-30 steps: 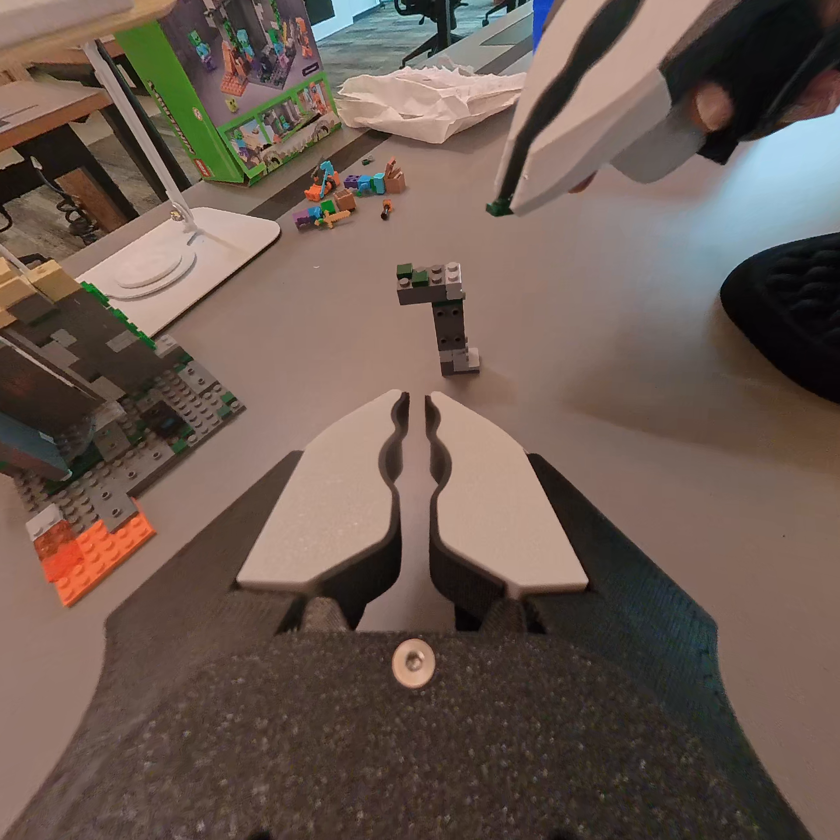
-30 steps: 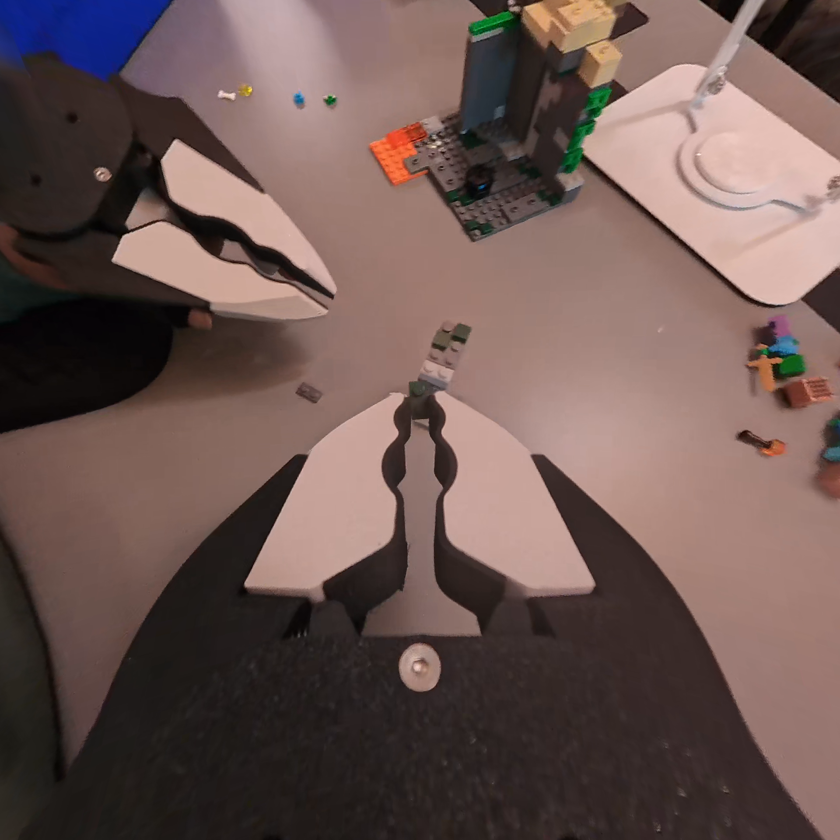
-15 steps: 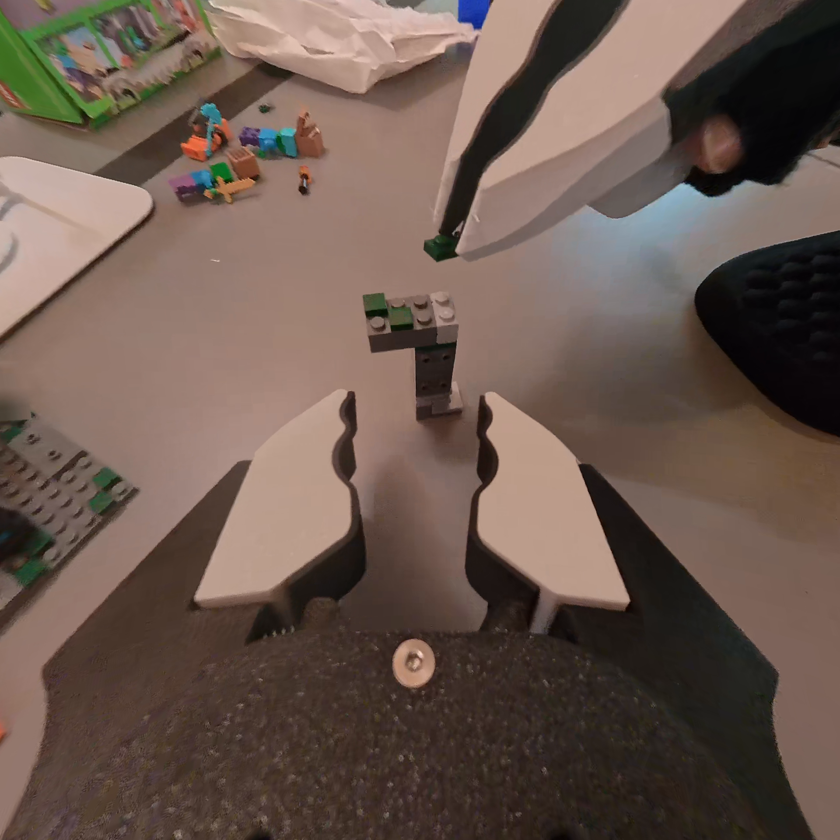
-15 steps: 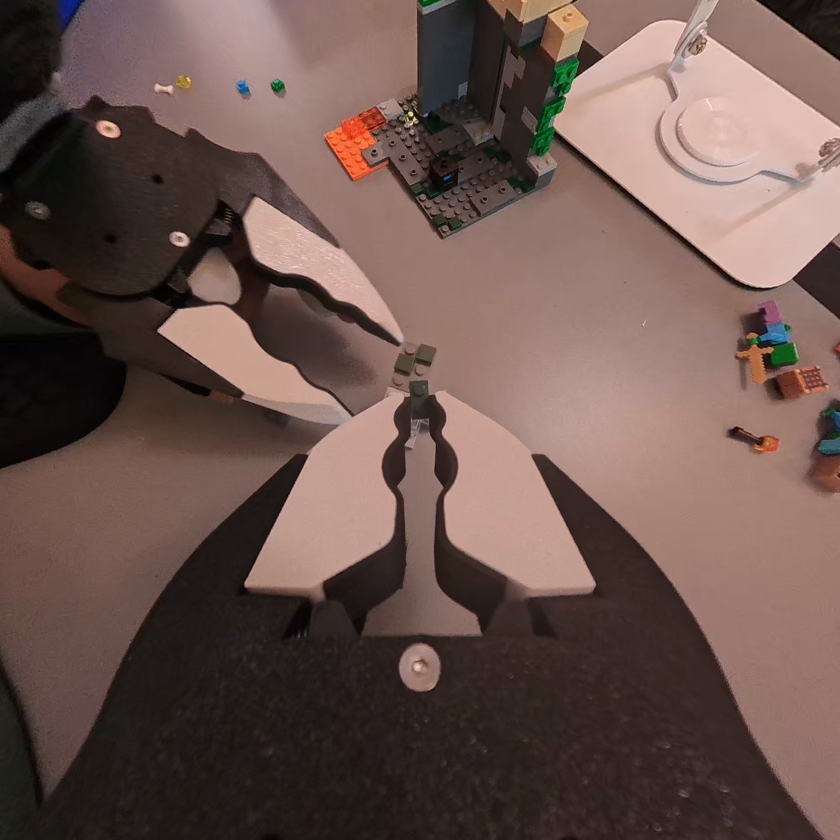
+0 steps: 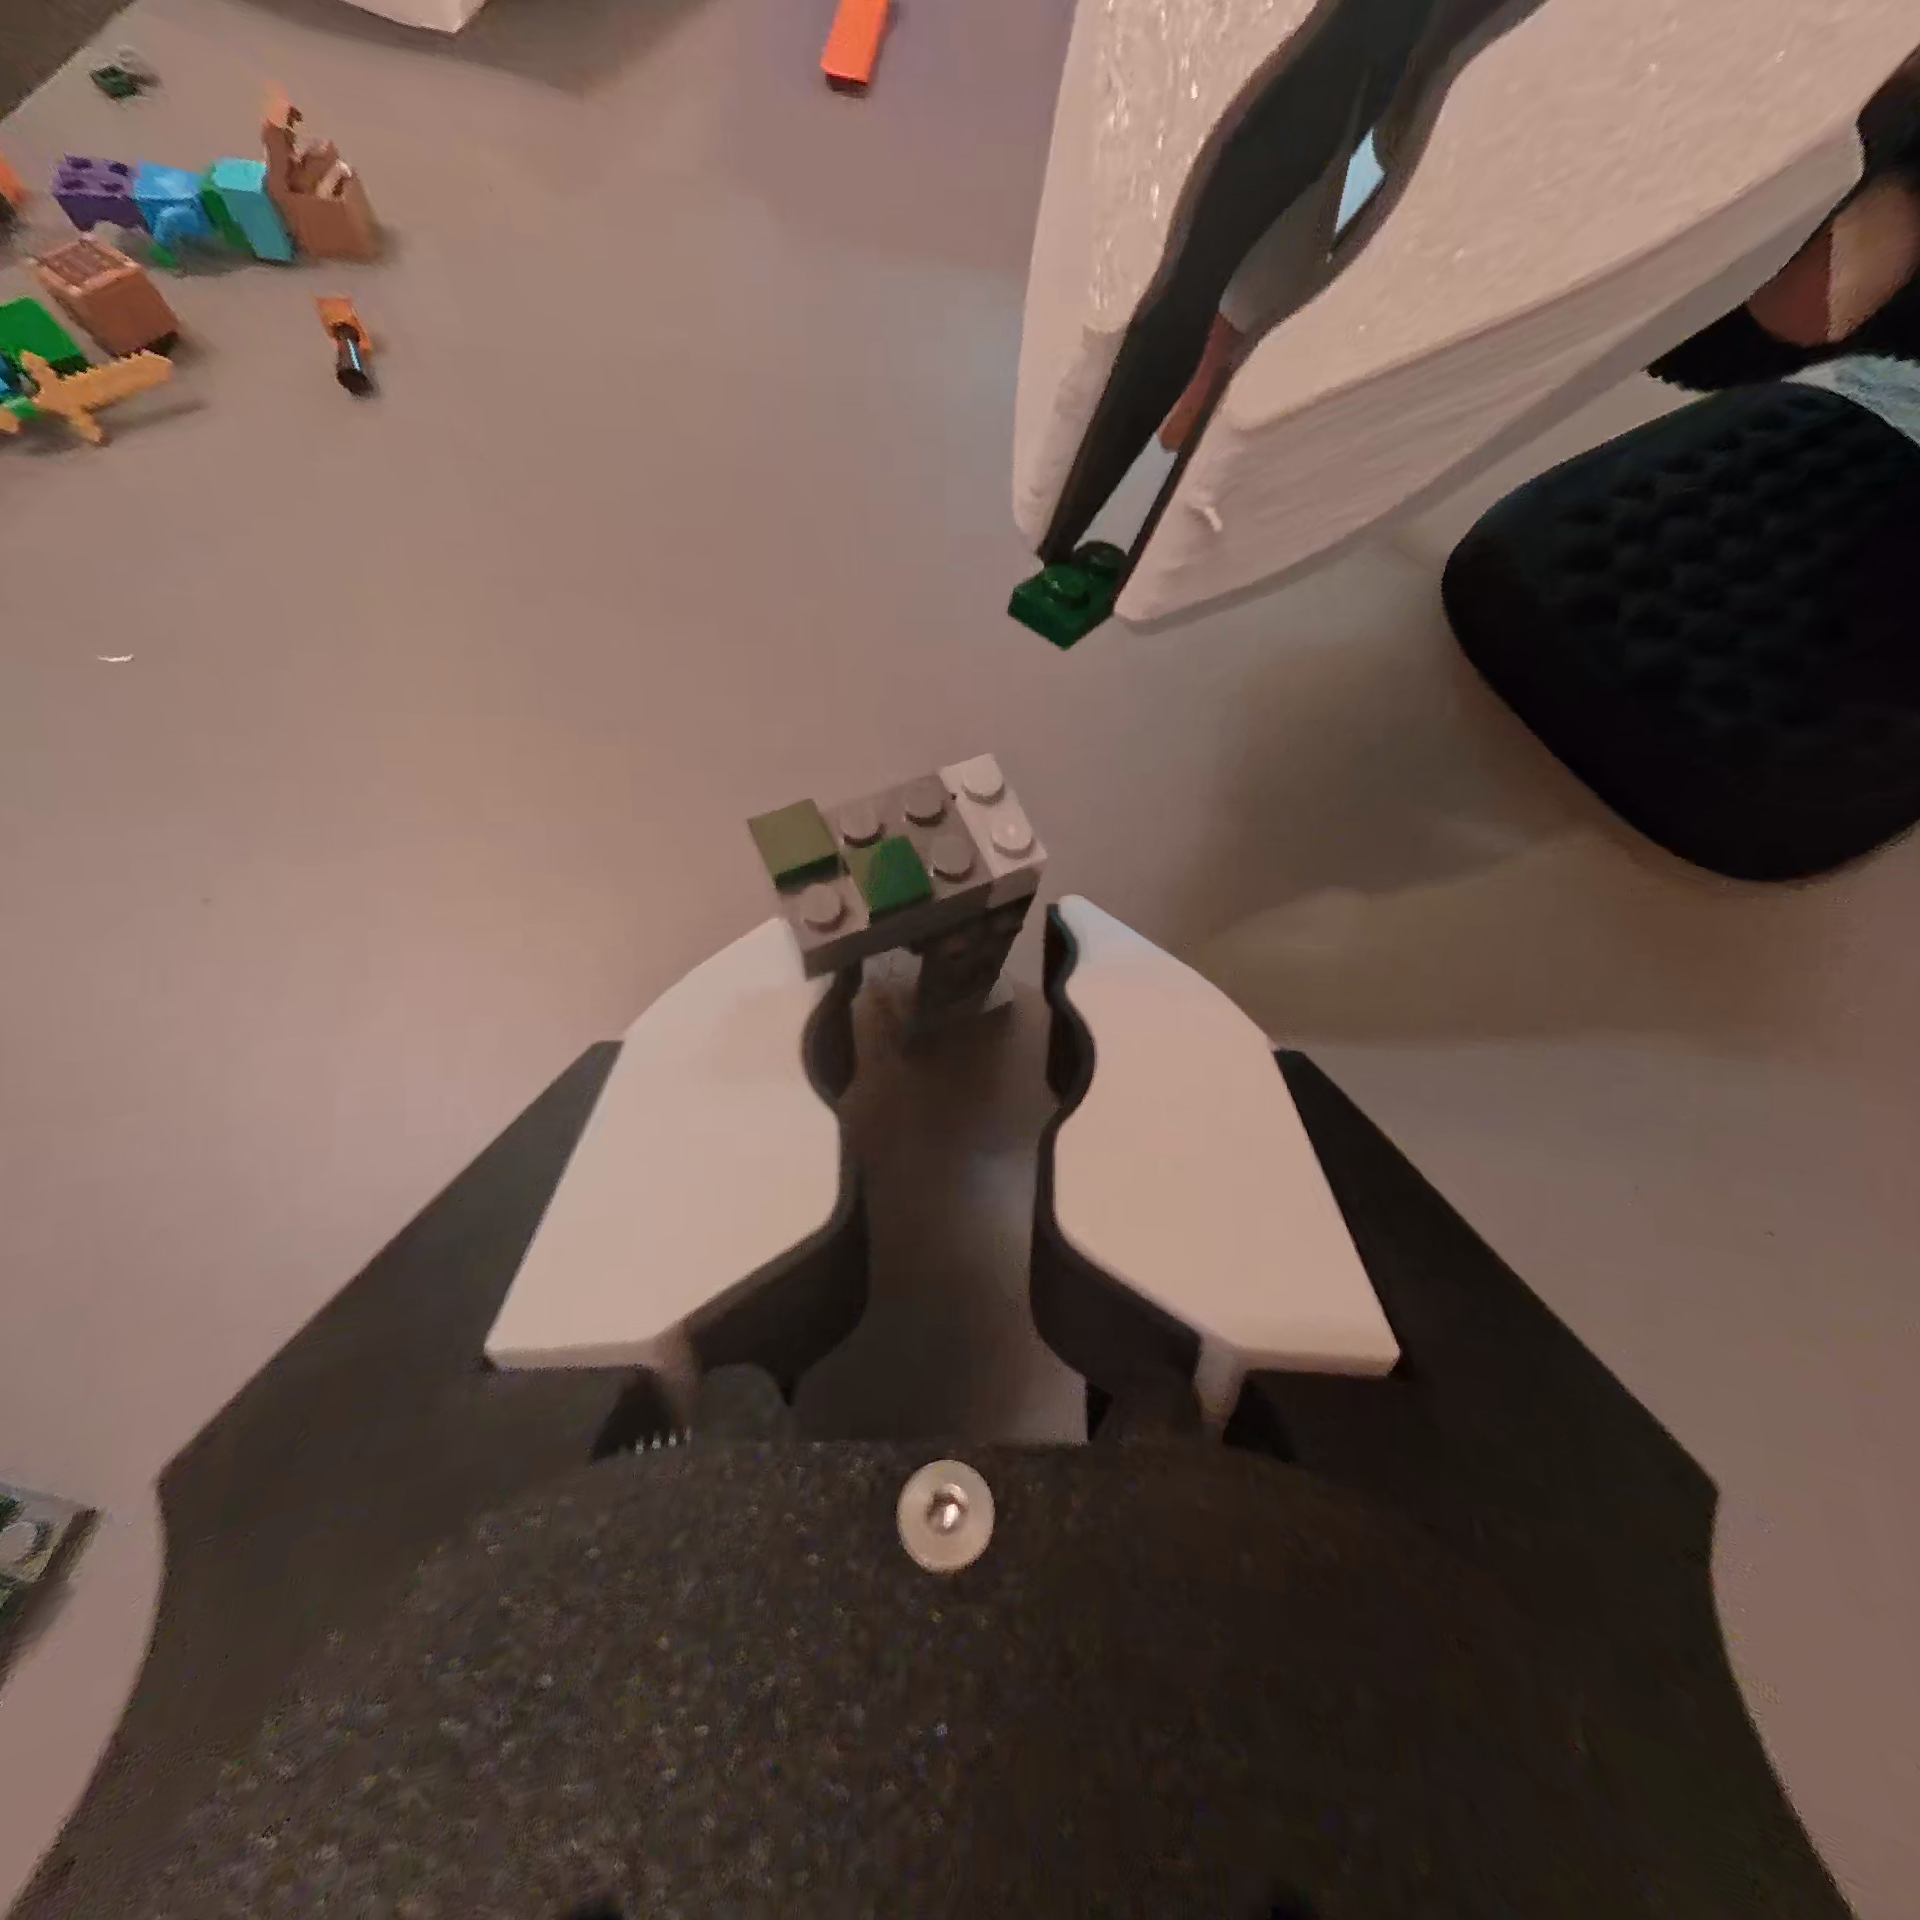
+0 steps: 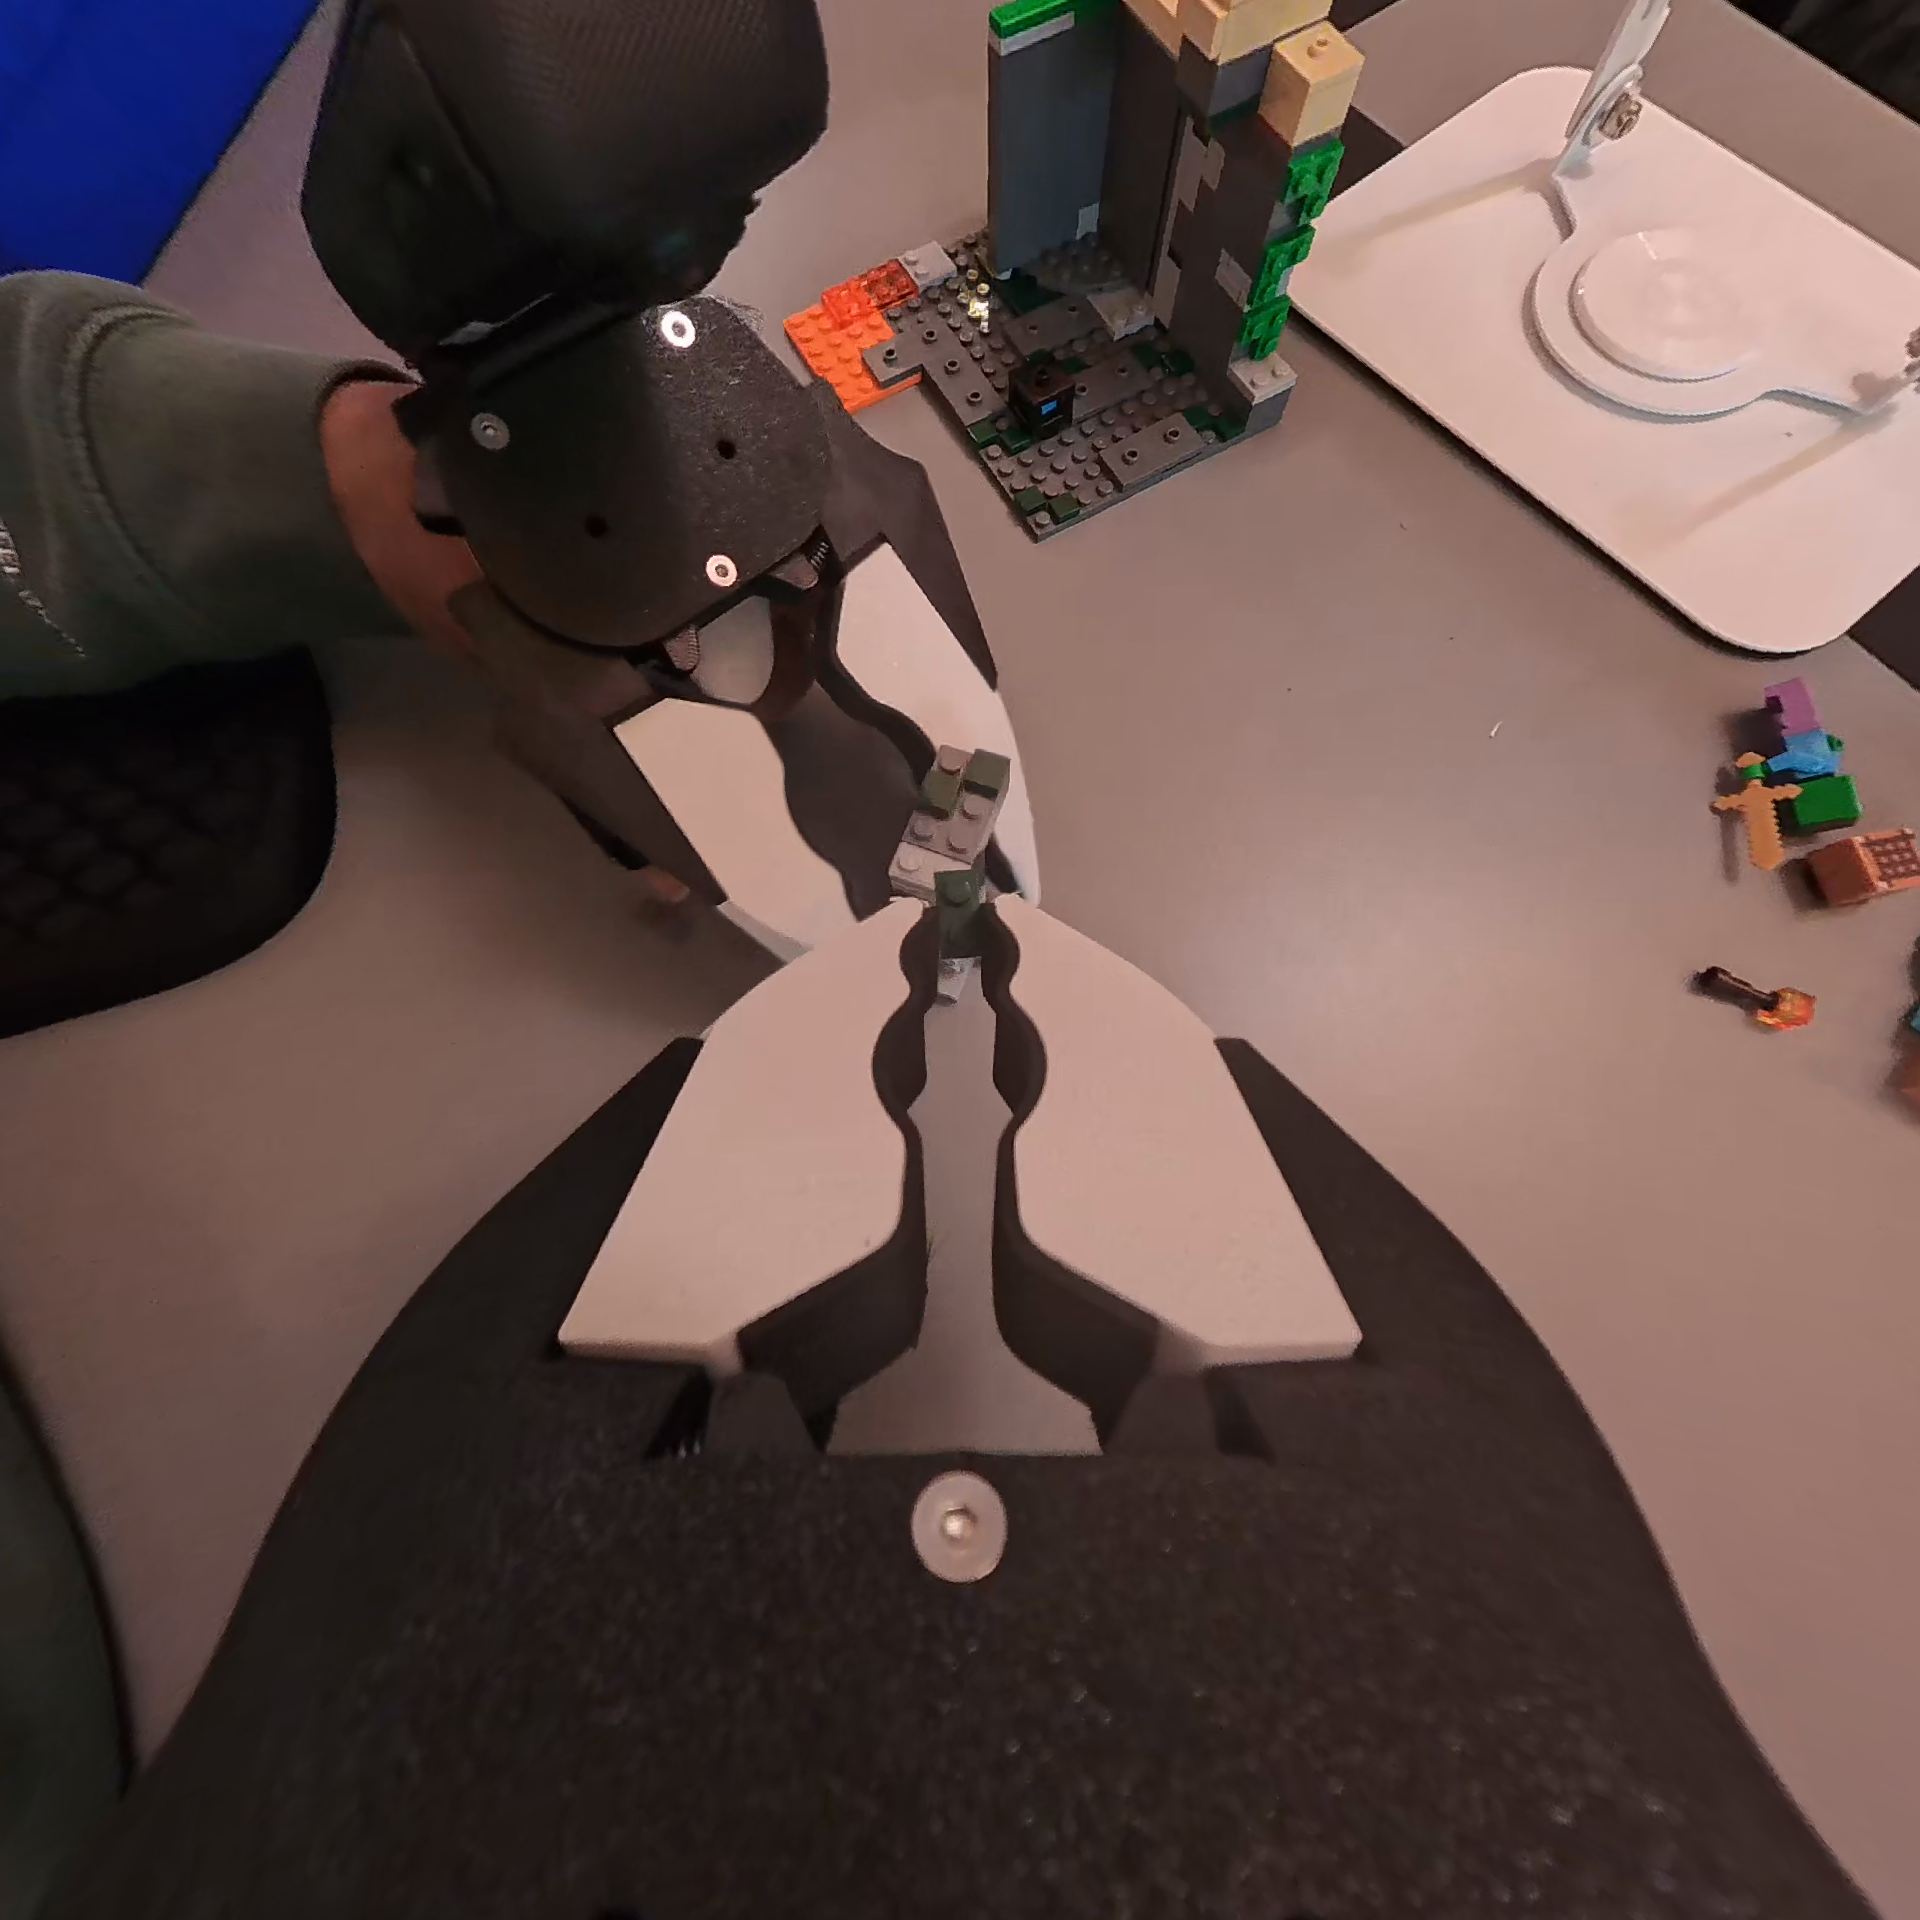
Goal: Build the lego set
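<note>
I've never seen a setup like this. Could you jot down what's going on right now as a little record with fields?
Left gripper: open, its fingers either side of the post of the small grey T-shaped brick assembly
Right gripper: shut on a small dark green plate, held above the assembly
Surface: grey table
Also there: tall grey, tan and green brick tower on a studded base; scattered colourful loose pieces; white flat stand base

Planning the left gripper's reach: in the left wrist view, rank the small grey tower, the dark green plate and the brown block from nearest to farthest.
1. small grey tower, between the left gripper's fingertips.
2. dark green plate, ahead right, pinched by the right gripper.
3. brown block, far left.
</note>
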A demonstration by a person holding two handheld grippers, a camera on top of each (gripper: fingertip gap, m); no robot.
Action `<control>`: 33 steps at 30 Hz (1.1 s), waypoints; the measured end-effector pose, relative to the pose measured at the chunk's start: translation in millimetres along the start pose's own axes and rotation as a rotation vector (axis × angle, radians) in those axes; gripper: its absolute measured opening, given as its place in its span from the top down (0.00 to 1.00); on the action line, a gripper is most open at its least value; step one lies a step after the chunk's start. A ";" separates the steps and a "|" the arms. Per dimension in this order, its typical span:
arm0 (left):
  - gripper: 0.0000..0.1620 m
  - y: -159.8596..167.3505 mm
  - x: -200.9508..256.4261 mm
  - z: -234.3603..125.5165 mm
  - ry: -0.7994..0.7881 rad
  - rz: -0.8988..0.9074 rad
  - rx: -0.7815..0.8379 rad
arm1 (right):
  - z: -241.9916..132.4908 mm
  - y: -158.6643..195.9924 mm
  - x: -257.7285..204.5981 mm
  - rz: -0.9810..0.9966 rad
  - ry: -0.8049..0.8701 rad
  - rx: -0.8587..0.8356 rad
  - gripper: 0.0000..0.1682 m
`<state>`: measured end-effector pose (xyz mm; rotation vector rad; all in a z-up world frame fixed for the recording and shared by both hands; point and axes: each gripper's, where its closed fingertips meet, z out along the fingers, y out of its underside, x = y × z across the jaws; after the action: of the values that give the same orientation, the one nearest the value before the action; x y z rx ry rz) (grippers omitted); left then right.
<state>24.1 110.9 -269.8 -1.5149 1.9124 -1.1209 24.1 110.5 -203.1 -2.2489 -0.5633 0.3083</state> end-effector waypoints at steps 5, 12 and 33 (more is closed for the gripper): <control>0.86 3.7 -0.4 -2.2 -0.067 0.006 -0.014 | -0.3 2.8 1.3 0.000 -0.005 0.004 0.96; 0.86 12.2 -13.1 -16.1 -0.398 -0.154 -0.031 | 5.7 1.8 -5.4 -0.014 -0.007 -0.001 0.96; 0.86 13.0 -8.5 -16.2 -0.462 -0.222 -0.001 | 34.1 -11.8 -16.1 -0.071 -0.049 -0.100 0.96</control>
<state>6.8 124.9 -272.3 -1.8306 1.4607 -0.7642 -6.7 131.5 -216.3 -2.3162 -0.6960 0.3059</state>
